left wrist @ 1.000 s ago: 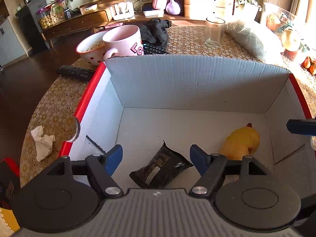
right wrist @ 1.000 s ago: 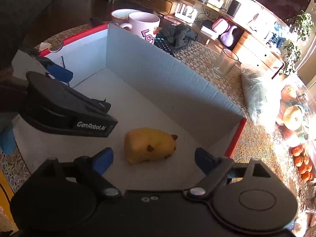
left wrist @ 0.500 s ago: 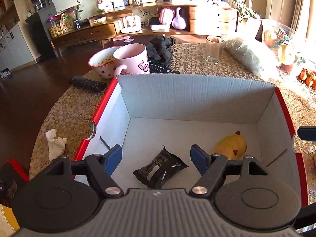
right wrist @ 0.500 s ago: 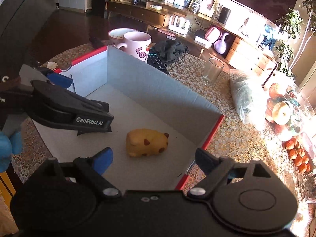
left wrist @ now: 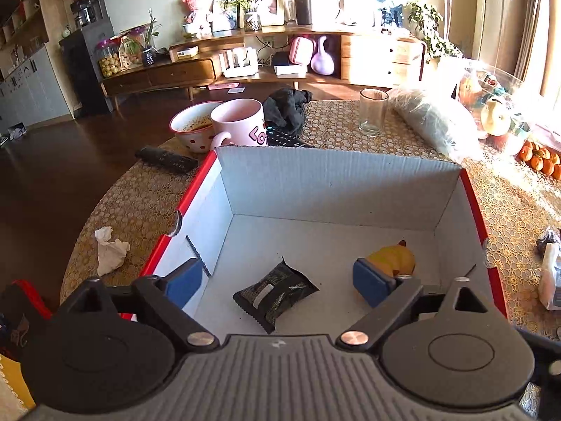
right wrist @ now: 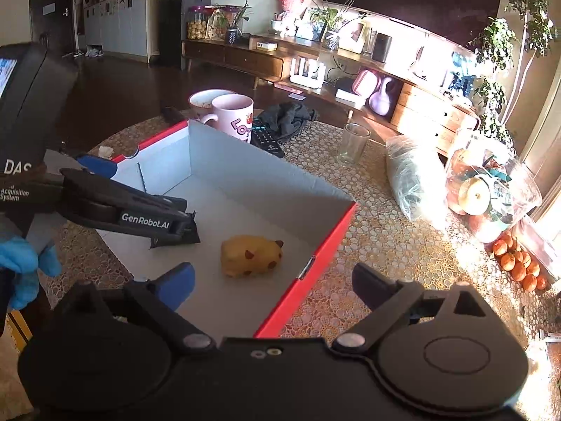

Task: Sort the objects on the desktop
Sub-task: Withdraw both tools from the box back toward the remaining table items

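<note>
Left gripper (left wrist: 278, 282): blue-padded fingers spreading wider, nothing between the pads; it hangs over the near end of the box, with the black packet below the gap.
Right gripper (right wrist: 273, 286): jaws opening too, pads clear of everything; one blue pad sits over the box floor, the other over the tablecloth outside the red wall.
Gloved hand (right wrist: 21, 263): a blue glove at the left edge, gripping the handle of the left tool.
Open cardboard box with red outside and pale grey inside (left wrist: 336, 175): stands on the table, flaps up, right under both grippers.
Crinkled black foil snack packet (left wrist: 275, 294): lies flat on the box floor, near the front, untouched.
Yellow soft toy with brown spots and a dark ear tip (right wrist: 250, 255): on the box floor to the right of the packet, well apart from it, on its side.
Crumpled white tissue (left wrist: 110, 251): on the patterned gold tablecloth (left wrist: 508, 203), just left of the box.
Black remote control (left wrist: 166, 158): beyond the box's left corner.
Pink mug with lettering (left wrist: 240, 122): just behind the far wall, beside a white bowl with red dots (left wrist: 193, 129).
Dark crumpled cloth (left wrist: 287, 107): behind the mug.
Clear drinking glass (left wrist: 373, 112): upright, farther right.
Clear plastic bag with greenish contents (left wrist: 434, 126): beside the glass.
Small oranges (left wrist: 541, 161): at the far right edge.
</note>
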The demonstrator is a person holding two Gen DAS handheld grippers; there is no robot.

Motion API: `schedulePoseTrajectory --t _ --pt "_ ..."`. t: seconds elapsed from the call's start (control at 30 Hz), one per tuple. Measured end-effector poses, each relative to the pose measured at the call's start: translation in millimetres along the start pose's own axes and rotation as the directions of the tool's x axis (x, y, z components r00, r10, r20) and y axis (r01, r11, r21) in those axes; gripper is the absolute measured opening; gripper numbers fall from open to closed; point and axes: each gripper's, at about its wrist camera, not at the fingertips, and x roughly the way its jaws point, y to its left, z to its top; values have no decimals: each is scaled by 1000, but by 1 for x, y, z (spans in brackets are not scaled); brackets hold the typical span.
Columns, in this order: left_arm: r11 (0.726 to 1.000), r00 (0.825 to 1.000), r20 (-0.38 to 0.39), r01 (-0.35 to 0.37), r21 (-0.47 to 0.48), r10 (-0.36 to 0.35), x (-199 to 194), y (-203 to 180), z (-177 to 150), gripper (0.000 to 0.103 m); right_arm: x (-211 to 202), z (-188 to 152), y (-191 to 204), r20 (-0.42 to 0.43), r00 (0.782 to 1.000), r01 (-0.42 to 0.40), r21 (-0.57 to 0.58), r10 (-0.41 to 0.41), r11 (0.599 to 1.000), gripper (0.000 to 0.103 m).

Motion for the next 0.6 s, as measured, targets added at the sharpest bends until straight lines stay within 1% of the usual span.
schedulePoseTrajectory --t 0.03,0.2,0.43,0.6 --pt "1000 1000 2 1 1 -1 -1 -2 -2 103 -5 -2 -2 8 1000 1 8 -1 1000 97" --pt "1000 1000 1 17 -3 -17 -4 -7 -8 103 -23 -9 -12 36 999 7 35 -9 999 98" --pt "999 999 23 37 -4 -36 -24 -18 -19 103 -44 -20 -23 75 997 18 64 -22 998 99" --pt "999 998 38 50 5 -50 -37 -30 -27 103 -58 -31 -34 100 994 38 103 -49 994 102"
